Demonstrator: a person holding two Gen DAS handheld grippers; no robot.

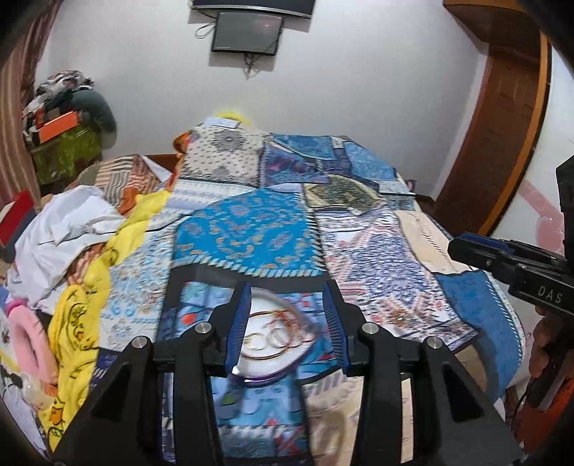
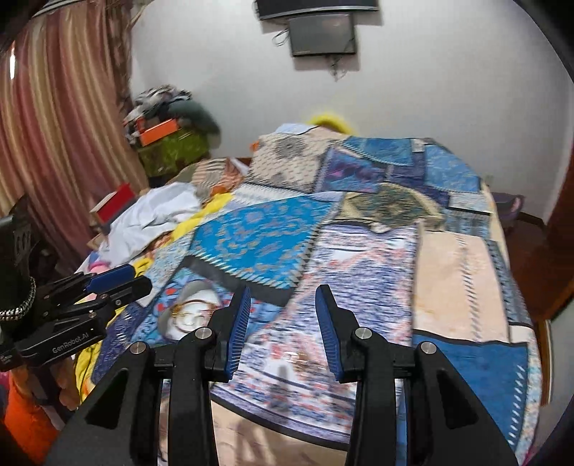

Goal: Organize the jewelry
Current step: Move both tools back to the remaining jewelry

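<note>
**What we cannot make out**

We see the shallow white dish (image 1: 276,362) with gold-coloured rings and bangles (image 1: 272,337) smeared by motion blur; we cannot count the pieces or tell them apart. The left gripper's blue-padded fingers (image 1: 238,322) cover the dish's left rim. From the right wrist, the dish (image 2: 190,315) is blurrier, and a small glinting item on the patchwork bedspread (image 2: 297,358) is too smeared to identify. The upper black wall screen (image 1: 251,5) is cut off by the frame's top edge.

A patchwork bedspread (image 1: 251,229) covers the bed. A yellow cloth (image 1: 82,315) and white cloth (image 1: 64,229) lie crumpled along its left edge. 1 dark screen (image 1: 247,34) hangs on the wall, striped curtains (image 2: 53,143) nearby.
</note>
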